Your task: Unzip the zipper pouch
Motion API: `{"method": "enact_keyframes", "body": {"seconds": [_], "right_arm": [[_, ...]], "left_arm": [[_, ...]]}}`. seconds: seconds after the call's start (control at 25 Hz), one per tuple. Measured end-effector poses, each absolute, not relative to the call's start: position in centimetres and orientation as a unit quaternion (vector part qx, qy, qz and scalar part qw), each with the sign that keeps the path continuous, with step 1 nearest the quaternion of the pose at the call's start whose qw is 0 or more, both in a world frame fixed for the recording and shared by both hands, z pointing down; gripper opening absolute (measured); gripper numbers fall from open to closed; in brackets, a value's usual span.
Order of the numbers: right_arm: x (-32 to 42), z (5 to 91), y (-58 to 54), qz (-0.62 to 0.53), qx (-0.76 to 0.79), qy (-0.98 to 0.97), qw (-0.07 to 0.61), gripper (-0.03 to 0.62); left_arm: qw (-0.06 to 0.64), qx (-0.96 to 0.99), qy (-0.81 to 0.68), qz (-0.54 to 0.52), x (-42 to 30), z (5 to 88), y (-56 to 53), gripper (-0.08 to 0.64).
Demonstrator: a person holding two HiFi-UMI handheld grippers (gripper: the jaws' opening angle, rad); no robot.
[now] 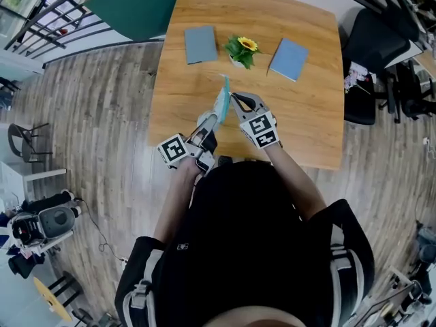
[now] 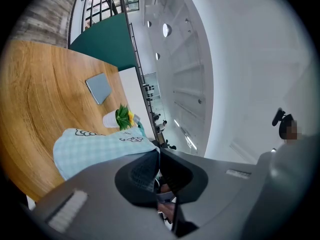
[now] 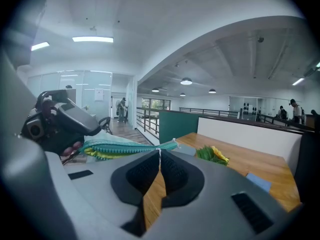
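Above the wooden bench [image 1: 306,114], the left tongs [image 1: 210,119] clamp one end of a light-blue checked fabric zipper pouch [image 1: 221,104] while the right tongs [image 1: 235,99] pinch its zipper pull [image 3: 159,150].

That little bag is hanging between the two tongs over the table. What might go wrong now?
1. The right tongs pinch only the tiny zipper pull at their very tips; it may slip out under a tug.
2. The left tongs clamp just one end of the soft pouch, so the fabric might slide free.
3. A sudden release could swing a hand into the flower pot just beyond.
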State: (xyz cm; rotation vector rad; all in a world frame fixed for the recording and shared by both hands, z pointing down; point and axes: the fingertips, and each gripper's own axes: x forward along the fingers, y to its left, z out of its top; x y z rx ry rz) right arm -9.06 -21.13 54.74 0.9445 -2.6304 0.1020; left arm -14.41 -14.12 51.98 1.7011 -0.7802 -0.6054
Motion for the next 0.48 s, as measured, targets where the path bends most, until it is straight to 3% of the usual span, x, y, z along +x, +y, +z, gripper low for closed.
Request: {"method": "enact_keyframes", "body": {"seconds": [0.48], "right_arm": [[-5.3,54.2,-23.3,0.042,0.34,-0.926,0.158,0.014]], "left_arm": [[0.551,0.722,-0.331,-0.255,-10.7,51.0,-15.7,0.003]]}}
